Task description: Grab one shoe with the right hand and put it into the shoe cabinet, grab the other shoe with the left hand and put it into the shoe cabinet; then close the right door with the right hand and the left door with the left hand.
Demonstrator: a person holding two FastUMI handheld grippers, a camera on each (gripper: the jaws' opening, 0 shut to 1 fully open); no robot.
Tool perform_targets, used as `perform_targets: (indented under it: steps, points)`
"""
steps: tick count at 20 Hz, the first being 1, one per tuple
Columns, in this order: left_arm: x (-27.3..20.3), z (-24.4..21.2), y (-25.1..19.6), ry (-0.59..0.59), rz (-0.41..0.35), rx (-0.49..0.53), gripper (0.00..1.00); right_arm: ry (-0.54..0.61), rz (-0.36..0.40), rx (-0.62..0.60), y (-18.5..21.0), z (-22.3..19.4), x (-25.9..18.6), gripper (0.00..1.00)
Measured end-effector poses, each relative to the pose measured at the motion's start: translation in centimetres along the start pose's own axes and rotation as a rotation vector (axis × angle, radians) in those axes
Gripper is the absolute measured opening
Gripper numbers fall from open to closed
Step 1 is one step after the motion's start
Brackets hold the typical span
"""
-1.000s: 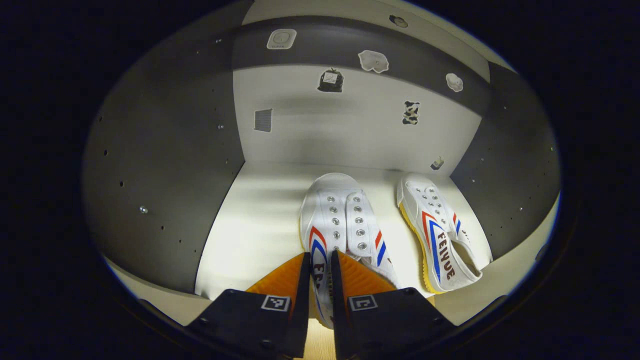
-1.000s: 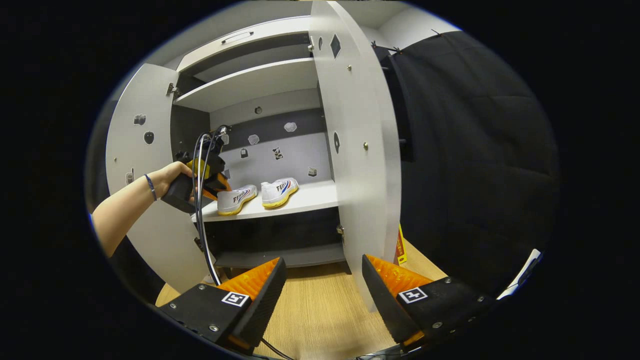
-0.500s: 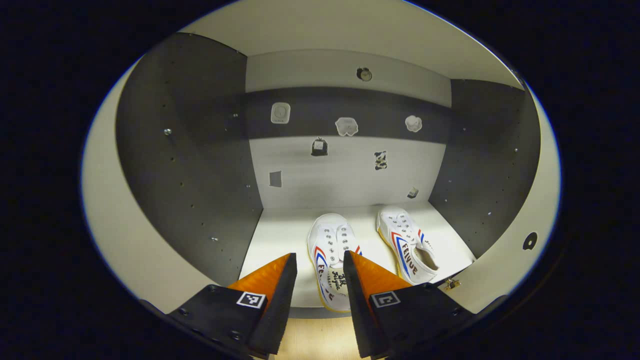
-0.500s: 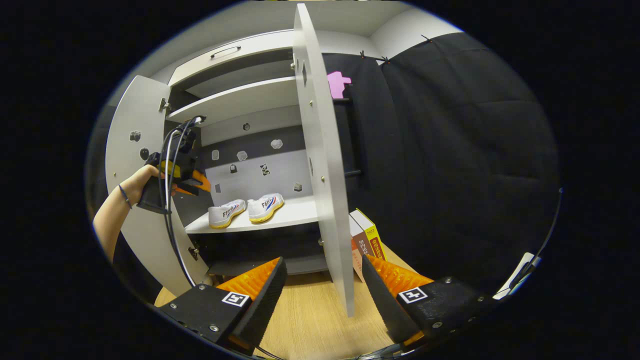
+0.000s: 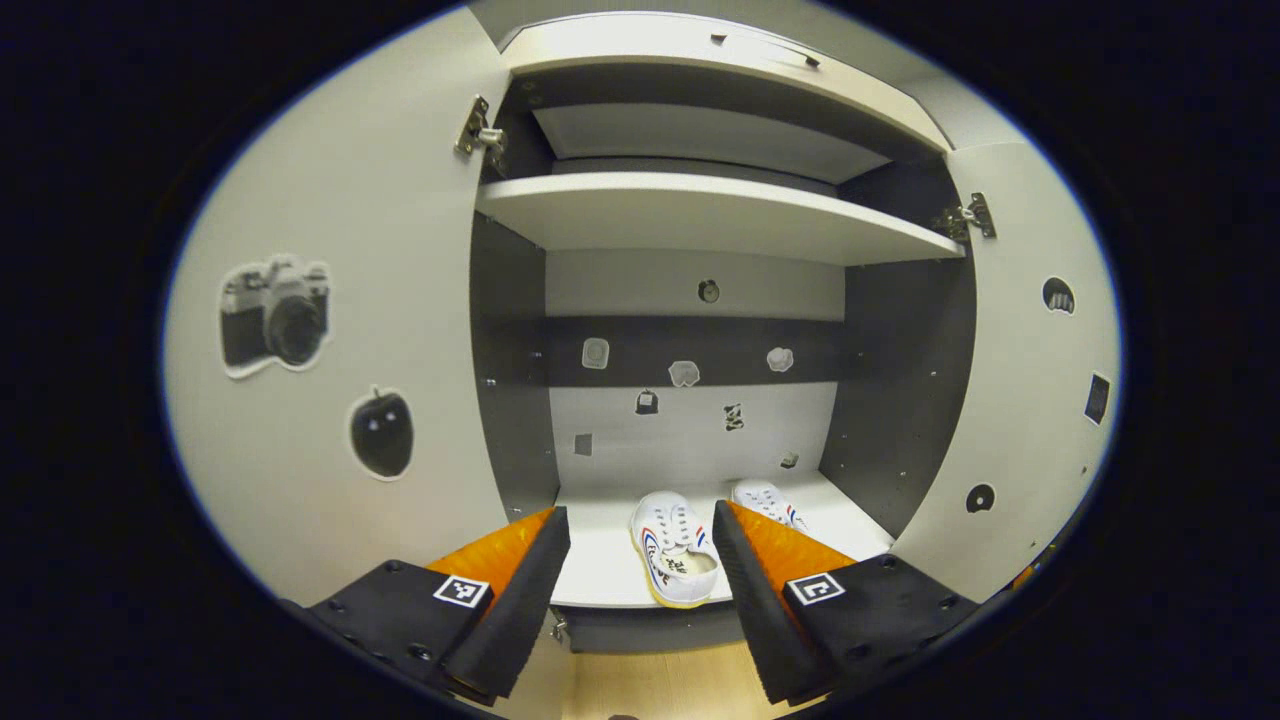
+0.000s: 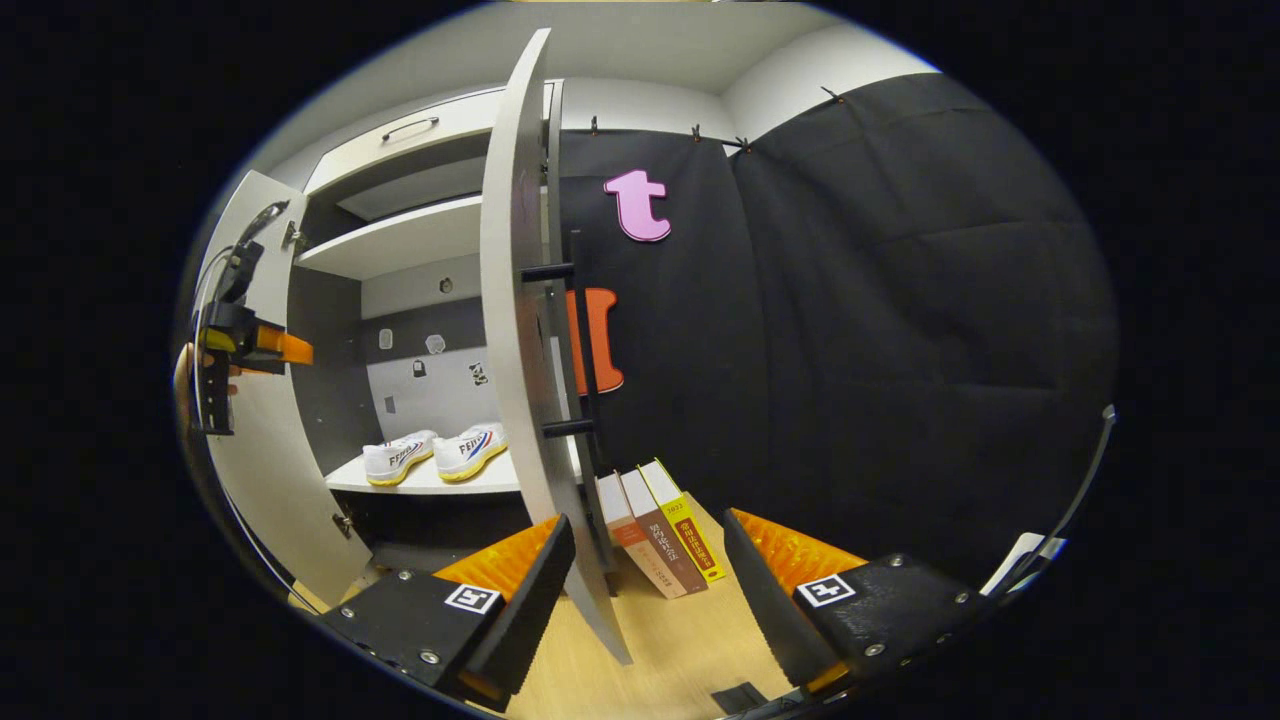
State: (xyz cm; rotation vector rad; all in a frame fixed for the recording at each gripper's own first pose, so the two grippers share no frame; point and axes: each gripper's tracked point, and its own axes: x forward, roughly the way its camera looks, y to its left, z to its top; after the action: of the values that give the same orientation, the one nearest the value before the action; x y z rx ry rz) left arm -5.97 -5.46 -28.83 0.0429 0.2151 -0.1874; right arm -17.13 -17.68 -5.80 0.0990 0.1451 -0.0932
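Pulled back from the shelf since a second ago, the left gripper [image 5: 640,560] now hangs outside the shoe cabinet [image 5: 700,215] with its fingers spread and nothing between them. Both white shoes, the nearer shoe [image 5: 676,548] and the other shoe [image 5: 765,497], sit side by side on the lower shelf [image 5: 600,560] between the open left door [image 5: 330,350] and right door [image 5: 1030,380]. In the right gripper view, the right gripper [image 6: 645,575] is also spread and empty, low over the wooden floor [image 6: 680,650], with the right door's edge just ahead and three books [image 6: 660,525] leaning beyond it.
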Motion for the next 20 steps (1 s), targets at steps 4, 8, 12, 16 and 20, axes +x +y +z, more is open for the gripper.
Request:
perform_targets:
  steps: [4, 8, 12, 16, 20]
  points:
    - [-5.2, 1.6, 1.3, -0.103, 0.047, 0.034, 0.98, -0.006, -0.024, -0.015, -1.7, -0.2, 2.2, 0.92]
    - [-9.8, 2.1, 2.2, -0.164, 0.068, 0.034, 1.0, -0.015, -0.018, -0.041, -2.2, -0.3, 5.4, 0.92]
    - [-14.2, 2.1, 3.6, -0.196, 0.07, 0.01, 1.0, -0.019, -0.003, -0.062, -1.7, -0.1, 6.9, 0.92]
    - [-17.5, 2.0, 4.7, -0.232, 0.086, 0.005, 0.98, -0.02, 0.004, -0.045, -1.5, -0.1, 7.0, 0.92]
    - [-20.2, 2.0, 4.6, -0.275, 0.07, 0.009, 0.97, -0.033, 0.016, -0.05, -0.5, -0.2, 6.7, 0.89]
